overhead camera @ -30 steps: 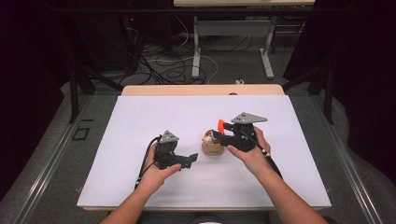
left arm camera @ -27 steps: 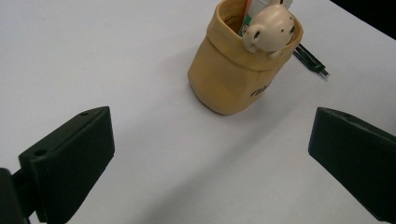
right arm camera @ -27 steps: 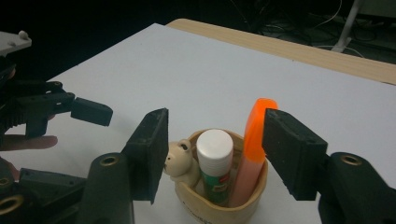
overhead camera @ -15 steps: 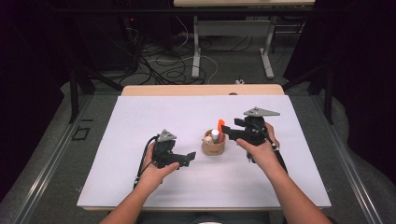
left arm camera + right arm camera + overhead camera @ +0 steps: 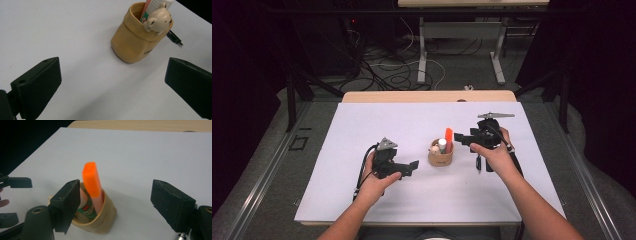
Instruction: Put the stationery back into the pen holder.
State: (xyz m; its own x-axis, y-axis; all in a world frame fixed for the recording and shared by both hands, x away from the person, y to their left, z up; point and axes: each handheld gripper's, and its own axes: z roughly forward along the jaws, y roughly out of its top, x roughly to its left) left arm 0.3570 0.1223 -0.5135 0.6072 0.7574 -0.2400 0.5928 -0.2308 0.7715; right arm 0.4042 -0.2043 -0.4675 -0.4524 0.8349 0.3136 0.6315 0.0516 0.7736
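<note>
The white, matte bench (image 5: 362, 130) fills the middle of the high view. Right gripper (image 5: 466, 141), right of centre, is held level and pointing left, forearm angling in from the lower right; its ribbed black fingers (image 5: 67, 202) have just been opening, nothing between them. Left gripper (image 5: 411, 166), lower left of centre, lies low in the hand, fingers (image 5: 37, 85) spread and empty. Between them at centre stands the tan, soft-sided pen cup (image 5: 441, 156) with a bear figure (image 5: 157, 20), holding a boxy orange marker (image 5: 93, 182) upright.

A white table (image 5: 362, 125) stands before tangled floor cables (image 5: 382, 70) and metal legs (image 5: 423, 50).
</note>
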